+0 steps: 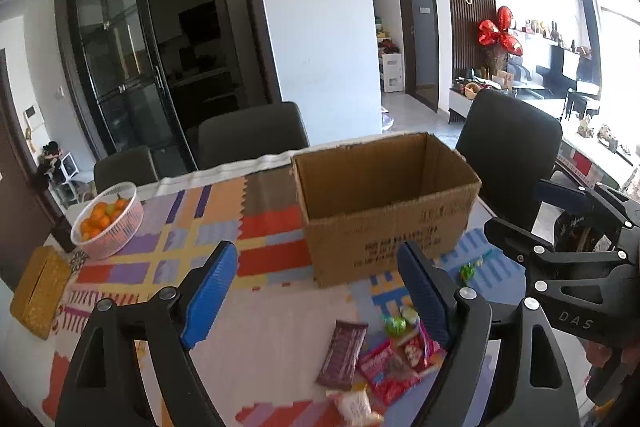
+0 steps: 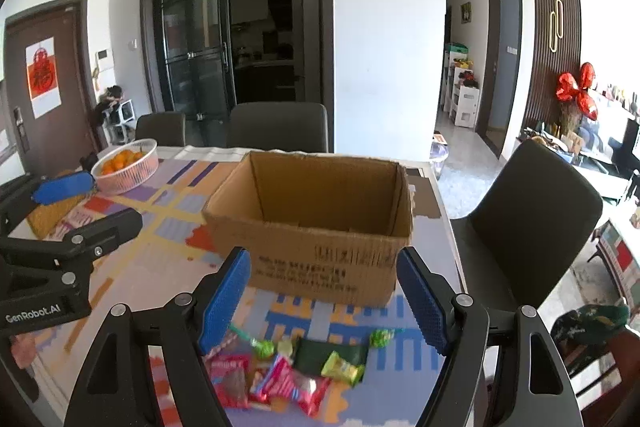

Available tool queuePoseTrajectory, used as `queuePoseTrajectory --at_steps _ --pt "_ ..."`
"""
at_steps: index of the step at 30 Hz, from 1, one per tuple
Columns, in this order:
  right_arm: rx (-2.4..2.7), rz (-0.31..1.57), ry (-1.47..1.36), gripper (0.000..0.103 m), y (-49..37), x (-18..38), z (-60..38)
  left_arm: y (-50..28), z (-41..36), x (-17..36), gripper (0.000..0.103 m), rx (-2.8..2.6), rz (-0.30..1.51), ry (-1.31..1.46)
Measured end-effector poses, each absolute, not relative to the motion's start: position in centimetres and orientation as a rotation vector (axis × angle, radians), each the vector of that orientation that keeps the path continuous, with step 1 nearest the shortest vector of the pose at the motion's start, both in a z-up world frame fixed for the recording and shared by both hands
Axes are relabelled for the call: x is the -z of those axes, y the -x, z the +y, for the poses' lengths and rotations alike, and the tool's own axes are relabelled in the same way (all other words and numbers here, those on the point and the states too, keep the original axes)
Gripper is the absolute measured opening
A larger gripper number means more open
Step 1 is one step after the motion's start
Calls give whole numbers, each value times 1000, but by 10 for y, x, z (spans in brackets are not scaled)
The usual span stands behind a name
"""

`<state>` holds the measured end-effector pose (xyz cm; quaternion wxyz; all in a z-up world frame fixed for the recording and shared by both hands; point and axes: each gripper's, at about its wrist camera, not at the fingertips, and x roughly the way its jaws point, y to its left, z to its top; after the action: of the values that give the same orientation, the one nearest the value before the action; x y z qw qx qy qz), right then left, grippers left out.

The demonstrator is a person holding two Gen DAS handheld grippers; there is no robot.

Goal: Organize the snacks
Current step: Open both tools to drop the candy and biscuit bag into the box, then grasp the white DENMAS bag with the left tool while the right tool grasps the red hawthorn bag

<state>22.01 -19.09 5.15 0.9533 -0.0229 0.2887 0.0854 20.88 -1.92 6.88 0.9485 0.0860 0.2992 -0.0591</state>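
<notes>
the left gripper hung above the table with its blue pads spread wide and nothing between them. just below and between its fingers lay a brown chocolate bar, and toward its right finger a pink packet, a red packet and a green wrapped candy. a pale packet lay blurred at the nearest edge of that view. straight ahead of the pads stood the cardboard box, open at the top, resting on the patterned mat. off to its right, the right gripper showed from the side.

the right gripper was likewise spread open and held nothing. under its fingers lay the snack pile: a green lollipop near the left pad, a dark green packet in the middle with a yellow-green candy on its near edge, and pink wrappers closest to the camera. a round green candy sat toward the right pad. the box stood directly ahead, just beyond the snacks, and what showed of its inside was bare.

farther ahead and left, a white basket of oranges sat near the far table edge, with a yellow woven box beside it. dark chairs stood beyond the table.
</notes>
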Motion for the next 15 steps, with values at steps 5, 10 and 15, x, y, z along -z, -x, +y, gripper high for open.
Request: queuePoseTrajectory --at_steps 5,10,15 --pt "-175 583 79 76 -193 -44 -185 -183 -15 -55 84 104 631 -175" --pt "-181 599 93 76 -171 -30 -182 -163 -11 -33 84 100 676 -175" --pt "-185 636 113 76 -158 -11 -177 -151 -7 -9 84 102 732 -175"
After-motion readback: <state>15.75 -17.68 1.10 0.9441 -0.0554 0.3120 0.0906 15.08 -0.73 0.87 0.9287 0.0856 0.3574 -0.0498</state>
